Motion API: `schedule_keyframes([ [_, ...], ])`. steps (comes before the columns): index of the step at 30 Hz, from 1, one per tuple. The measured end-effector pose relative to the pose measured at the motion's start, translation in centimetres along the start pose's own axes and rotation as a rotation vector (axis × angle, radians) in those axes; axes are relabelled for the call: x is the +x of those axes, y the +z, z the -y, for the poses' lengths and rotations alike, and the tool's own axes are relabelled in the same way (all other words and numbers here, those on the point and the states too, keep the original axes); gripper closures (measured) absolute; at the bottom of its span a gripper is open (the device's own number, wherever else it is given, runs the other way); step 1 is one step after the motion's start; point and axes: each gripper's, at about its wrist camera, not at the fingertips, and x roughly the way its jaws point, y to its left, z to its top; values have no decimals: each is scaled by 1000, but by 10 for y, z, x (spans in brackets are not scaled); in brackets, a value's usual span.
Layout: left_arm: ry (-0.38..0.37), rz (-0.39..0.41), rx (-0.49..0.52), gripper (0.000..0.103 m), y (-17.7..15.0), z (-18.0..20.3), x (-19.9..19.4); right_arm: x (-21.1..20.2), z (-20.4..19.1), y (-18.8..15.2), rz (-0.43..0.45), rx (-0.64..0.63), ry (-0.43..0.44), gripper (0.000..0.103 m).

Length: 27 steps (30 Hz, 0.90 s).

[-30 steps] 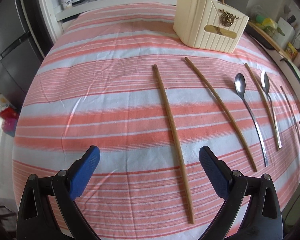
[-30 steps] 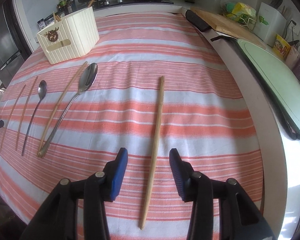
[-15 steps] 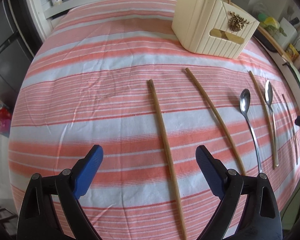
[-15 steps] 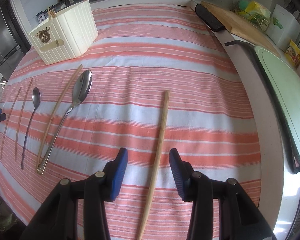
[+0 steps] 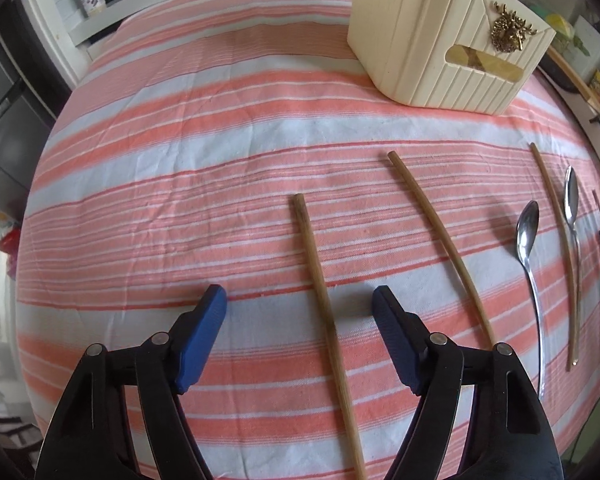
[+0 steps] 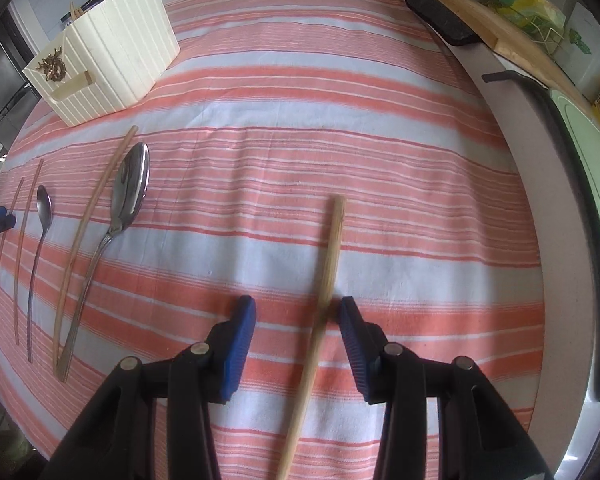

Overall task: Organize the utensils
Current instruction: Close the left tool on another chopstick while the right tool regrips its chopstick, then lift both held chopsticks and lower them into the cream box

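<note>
Two open hand-held grippers, left (image 5: 298, 304) just narrowing and right (image 6: 296, 312), are each straddling a chopstick (image 5: 320, 280) (image 6: 328, 264) at lower centre; thin, light, stiff, likely slippery, best pinched mid-shaft.

The right gripper (image 6: 296, 312) straddles a wooden chopstick (image 6: 324, 280) lying on the striped tablecloth (image 6: 340, 128); its blue pads (image 6: 242, 340) are apart, the right pad just beside the stick. A large spoon (image 6: 128, 196) lies well left. A cream utensil holder (image 6: 108, 64) stands far ahead-left.
</note>
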Motion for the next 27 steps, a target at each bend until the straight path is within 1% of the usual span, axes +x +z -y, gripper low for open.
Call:
schedule_keyframes([
  [2, -17, 0, 4, 34, 8, 2, 1, 5, 2, 13, -5, 10, 6, 59],
  [3, -13, 1, 1, 43, 12, 2, 2, 6, 4, 20, -5, 20, 9, 60],
  [4, -4, 2, 1, 54, 15, 2, 2, 8, 6, 26, -8, 30, 11, 62],
  [5, -10, 3, -1, 69, 19, 2, 2, 10, 8, 32, -10, 40, 8, 66],
  [6, -20, 4, -5, 77, 22, 1, 2, 12, 9, 38, -11, 47, 8, 71],
  [7, -19, 7, -10, 90, 23, 1, 2, 12, 10, 42, -14, 48, 0, 76],
  [8, -9, 13, -14, 96, 24, 0, 2, 13, 10, 45, -13, 46, -8, 90],
  [9, -10, 19, -22, 96, 25, -1, 2, 15, 11, 47, -14, 47, -15, 95],
  [12, -46, 50, -70, 99, 24, -9, -6, 12, 13, 50, 8, 77, -3, 96],
  [15, -67, 135, -91, 99, 18, -14, -35, -9, 13, 48, 84, 104, 35, 96],
  [20, -96, 298, -85, 99, 10, -13, -108, -74, -7, 38, 234, 62, 62, 96],
  [24, -127, 429, -67, 99, -4, -12, -168, -133, -24, 21, 354, 20, 91, 96],
  [27, -150, 510, -53, 99, -19, -9, -204, -172, -43, 0, 447, -20, 95, 96],
])
